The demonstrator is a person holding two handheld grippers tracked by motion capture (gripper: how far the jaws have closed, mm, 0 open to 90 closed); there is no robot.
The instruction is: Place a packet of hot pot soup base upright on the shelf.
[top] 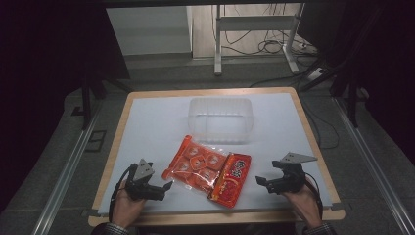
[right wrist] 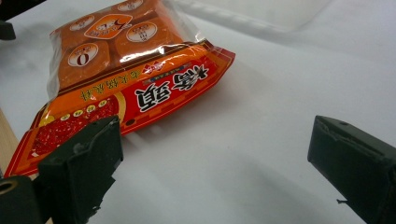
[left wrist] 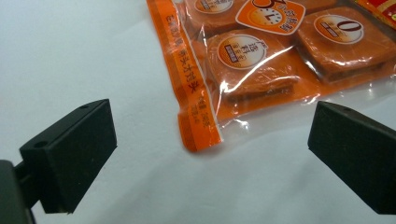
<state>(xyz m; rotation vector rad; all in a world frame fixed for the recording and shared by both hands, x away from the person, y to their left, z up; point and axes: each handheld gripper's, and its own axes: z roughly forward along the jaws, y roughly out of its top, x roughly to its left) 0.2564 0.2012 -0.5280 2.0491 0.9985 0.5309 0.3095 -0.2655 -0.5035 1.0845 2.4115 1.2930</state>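
Both tools (top: pixel 164 186) (top: pixel 261 181) spread wide, flanking snack bag (top: pixel 208 169) lying diagonally near-right to far-left.

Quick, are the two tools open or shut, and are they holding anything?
Left tool: open, holding nothing, near the snack bag.
Right tool: open, holding nothing.

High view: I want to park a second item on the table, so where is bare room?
Bare white table lies left of the clear tub and right of it toward the edge. The near middle is crowded: the snack pack sits between the left tongs and right tongs.
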